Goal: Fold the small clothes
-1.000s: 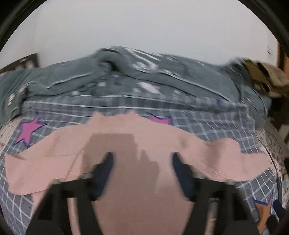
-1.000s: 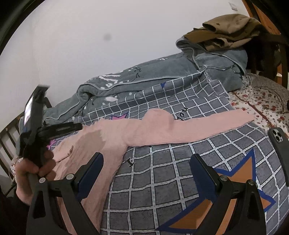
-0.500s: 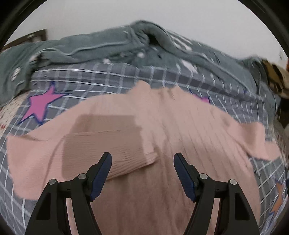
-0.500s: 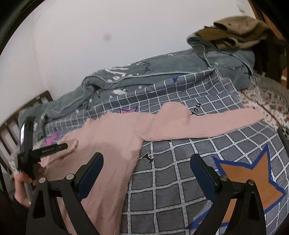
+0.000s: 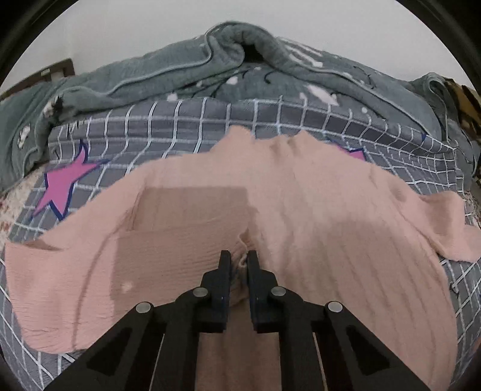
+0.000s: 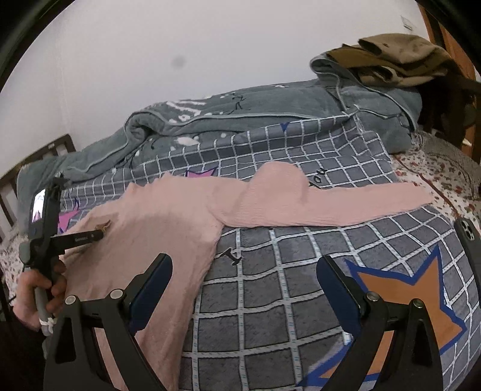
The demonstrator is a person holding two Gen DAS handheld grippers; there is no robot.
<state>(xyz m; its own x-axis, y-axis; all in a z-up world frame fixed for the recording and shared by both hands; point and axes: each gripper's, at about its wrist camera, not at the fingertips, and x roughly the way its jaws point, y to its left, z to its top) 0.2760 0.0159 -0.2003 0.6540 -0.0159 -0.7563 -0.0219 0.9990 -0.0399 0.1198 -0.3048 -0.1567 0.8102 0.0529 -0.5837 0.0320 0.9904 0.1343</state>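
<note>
Left tool point(image 5: 239, 261) pinched nearly closed on a fold of the pink ribbed sweater point(image 5: 315, 216), a small ridge of fabric bunched between its fingertips. Folded-over left sleeve point(image 5: 168, 252) lies just left of the tool, across the sweater body, cuff end at the tips. Sweater body spreads right of the tool and past it; neckline point(image 5: 270, 141) sits beyond, pointing away. Grey checked blanket point(image 5: 186, 126) with a pink star point(image 5: 61, 185) lies under the sweater, star off to the far left. Past that, a rumpled grey-green quilt point(image 5: 210, 69) against the white wall point(image 5: 150, 27).

Right tool point(image 6: 244, 296) wide open, holding nothing, hovering over the checked blanket near the sweater's right edge. Orange star print point(image 6: 399, 297) is under and just beyond its right finger. Sweater body point(image 6: 156, 228) lies left of this tool; right sleeve point(image 6: 339, 204) stretches out flat beyond the tool, to the right, cuff reaching the blanket edge by the floral sheet point(image 6: 436, 168). Dark phone point(image 6: 469, 240) at the far right edge on the blanket. Far left in the right wrist view, the person's hand point(image 6: 36, 291) grips the left tool's handle, its tips on the sweater. Beyond, quilt bunched along the wall, brown clothes point(image 6: 393, 57) piled on its far right end.
</note>
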